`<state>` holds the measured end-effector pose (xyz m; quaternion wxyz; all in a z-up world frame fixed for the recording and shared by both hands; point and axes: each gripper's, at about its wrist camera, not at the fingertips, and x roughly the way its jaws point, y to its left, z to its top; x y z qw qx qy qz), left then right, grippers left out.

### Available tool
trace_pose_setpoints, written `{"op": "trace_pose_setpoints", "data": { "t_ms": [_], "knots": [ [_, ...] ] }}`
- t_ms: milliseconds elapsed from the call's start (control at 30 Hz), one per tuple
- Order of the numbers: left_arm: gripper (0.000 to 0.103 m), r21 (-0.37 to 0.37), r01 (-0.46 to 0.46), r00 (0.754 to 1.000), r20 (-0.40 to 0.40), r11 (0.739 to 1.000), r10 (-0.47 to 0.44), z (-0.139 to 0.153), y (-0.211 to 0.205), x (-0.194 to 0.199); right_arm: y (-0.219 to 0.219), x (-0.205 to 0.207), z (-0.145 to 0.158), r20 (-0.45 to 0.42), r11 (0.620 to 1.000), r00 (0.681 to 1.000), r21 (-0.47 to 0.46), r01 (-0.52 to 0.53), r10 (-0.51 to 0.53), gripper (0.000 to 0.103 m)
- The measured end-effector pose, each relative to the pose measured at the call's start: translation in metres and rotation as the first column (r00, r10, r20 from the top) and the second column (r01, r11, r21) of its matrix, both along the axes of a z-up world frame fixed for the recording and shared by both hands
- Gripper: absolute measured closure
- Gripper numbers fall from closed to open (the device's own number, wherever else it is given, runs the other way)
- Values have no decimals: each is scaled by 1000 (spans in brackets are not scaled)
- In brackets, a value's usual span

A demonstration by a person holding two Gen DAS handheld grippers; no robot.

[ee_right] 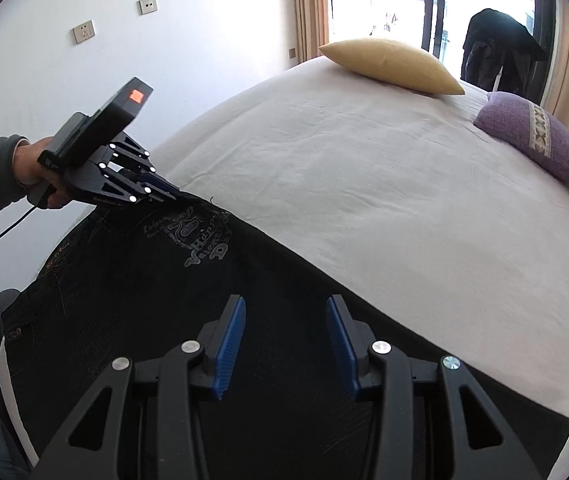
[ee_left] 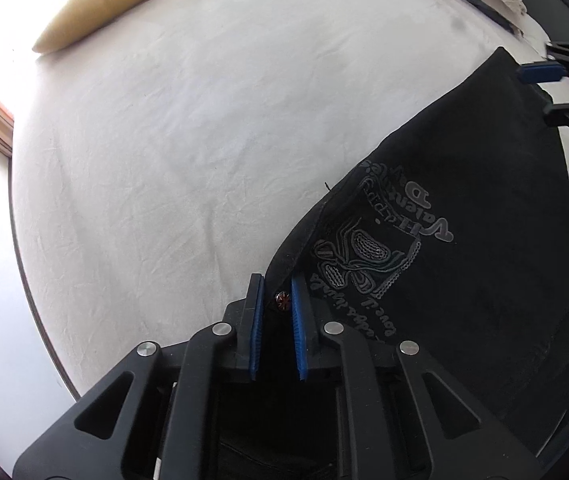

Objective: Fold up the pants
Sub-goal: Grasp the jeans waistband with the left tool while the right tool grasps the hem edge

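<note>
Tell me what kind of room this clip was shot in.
Most likely a home bedroom. A bed under a pale sheet fills both views, a yellow pillow and a purple pillow lie at its far end, and curtains frame a bright window behind.

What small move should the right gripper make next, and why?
Probably lower and close on the pants. The left gripper already pinches the edge by the printed logo, while the right gripper hovers open over the dark fabric, gripping nothing.
</note>
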<state>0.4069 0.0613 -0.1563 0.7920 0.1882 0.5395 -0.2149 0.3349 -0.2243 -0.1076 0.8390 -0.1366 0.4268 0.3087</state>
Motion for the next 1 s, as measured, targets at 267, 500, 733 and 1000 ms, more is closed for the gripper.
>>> {"op": "trace_pose_setpoints", "data": {
  "t_ms": [267,500,733,1000],
  "knots": [
    [92,55,65,974,216,996,-75,30,-21,-67,39,32,-8,-16,984,990,-108,-140,139,58],
    [92,41,60,967,245,997,-69,51,-8,-79,68,36,-26,-56,935,963,-232,-269,264,64],
    [92,35,64,966,250,997,-70,62,2,-95,67,55,-38,-81,926,968,-282,-252,239,70],
    [92,26,49,966,252,998,-54,62,3,-98,69,50,-39,-97,927,964,-266,-264,246,98]
  ]
}}
